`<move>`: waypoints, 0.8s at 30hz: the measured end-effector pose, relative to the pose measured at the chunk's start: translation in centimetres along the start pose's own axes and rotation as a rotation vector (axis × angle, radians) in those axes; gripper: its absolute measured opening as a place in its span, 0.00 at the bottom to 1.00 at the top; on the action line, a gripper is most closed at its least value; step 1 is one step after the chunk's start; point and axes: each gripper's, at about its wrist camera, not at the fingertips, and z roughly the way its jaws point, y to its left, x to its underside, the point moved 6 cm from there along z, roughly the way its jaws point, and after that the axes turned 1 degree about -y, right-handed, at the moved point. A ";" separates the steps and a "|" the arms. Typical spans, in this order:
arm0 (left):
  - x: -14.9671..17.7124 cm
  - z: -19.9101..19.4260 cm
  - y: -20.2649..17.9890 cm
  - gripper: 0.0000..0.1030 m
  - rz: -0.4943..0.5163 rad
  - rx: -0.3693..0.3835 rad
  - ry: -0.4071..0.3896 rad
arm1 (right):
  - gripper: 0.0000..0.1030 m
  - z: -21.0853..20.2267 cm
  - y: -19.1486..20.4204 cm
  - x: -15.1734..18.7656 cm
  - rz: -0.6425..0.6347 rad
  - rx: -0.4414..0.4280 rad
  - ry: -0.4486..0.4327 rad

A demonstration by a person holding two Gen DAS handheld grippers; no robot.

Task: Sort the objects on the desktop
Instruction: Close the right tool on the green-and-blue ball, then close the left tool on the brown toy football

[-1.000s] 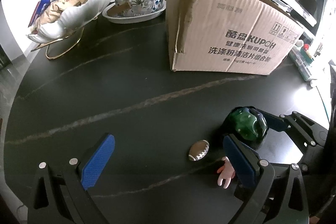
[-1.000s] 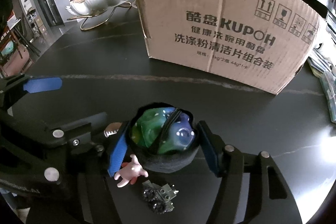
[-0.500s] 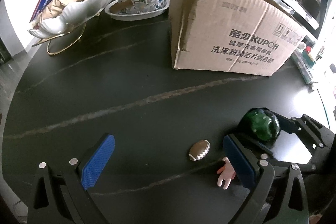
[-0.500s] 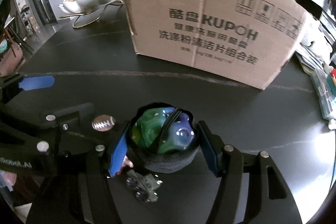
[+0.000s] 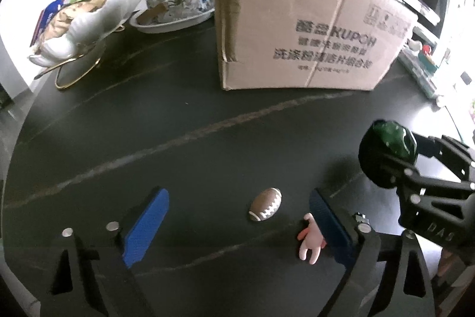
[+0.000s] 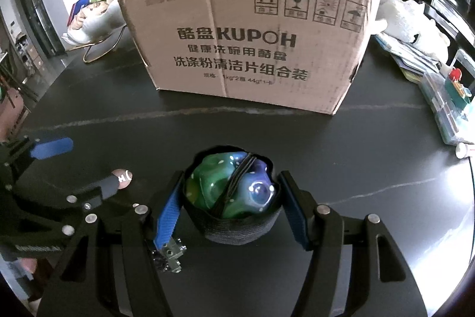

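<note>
A small brown toy football (image 5: 265,204) lies on the black table (image 5: 184,121) between the blue pads of my left gripper (image 5: 237,216). Its jaws are closing and neither pad touches the ball. A pink hand-shaped toy (image 5: 310,242) lies beside the right pad. My right gripper (image 6: 231,210) is shut on a green and purple ball in a black mesh pouch (image 6: 231,192), held above the table in front of the cardboard box (image 6: 252,43). In the left wrist view that pouch (image 5: 389,138) hangs to the right. A small grey metal piece (image 6: 169,254) lies under the right gripper's left finger.
The tall cardboard box (image 5: 297,34) stands open-topped at the back. Left of it are a white shell-shaped dish with snacks (image 5: 89,20) on a gold stand and a patterned bowl (image 5: 178,2). A clear plastic case (image 6: 445,109) and a white plush (image 6: 412,23) sit at the right.
My right gripper has carried the pouch to the right, away from the left gripper and nearer the box. The left gripper's pads have drawn a little closer together around the football.
</note>
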 end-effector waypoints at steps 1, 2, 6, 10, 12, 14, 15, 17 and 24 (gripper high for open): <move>0.1 0.2 -0.1 0.85 0.004 0.001 0.007 | 0.58 0.0 -0.1 0.0 0.004 -0.002 0.000; 0.2 0.4 -0.3 0.83 0.007 0.003 0.013 | 0.58 -0.1 -0.2 0.0 0.008 -0.003 0.000; 0.7 1.0 -0.7 0.66 0.020 0.016 0.024 | 0.58 0.0 -0.7 0.2 0.024 -0.007 0.005; 1.0 1.5 -1.1 0.59 0.028 0.021 0.039 | 0.58 -0.1 -0.9 0.4 0.032 -0.008 0.009; 1.1 1.6 -1.3 0.59 0.036 0.010 0.037 | 0.58 -0.1 -0.9 0.5 0.033 -0.010 0.010; 1.1 1.7 -1.5 0.56 0.047 -0.001 0.035 | 0.58 -0.1 -0.9 0.5 0.034 -0.012 0.011; 1.2 1.7 -1.6 0.54 0.053 -0.003 0.034 | 0.58 -0.1 -0.9 0.5 0.034 -0.012 0.011; 1.3 1.8 -1.7 0.46 0.061 -0.006 0.039 | 0.58 -0.1 -0.8 0.5 0.036 -0.015 0.012; 1.5 1.9 -1.8 0.34 0.077 -0.018 0.045 | 0.58 0.1 -0.8 0.4 0.044 -0.018 0.017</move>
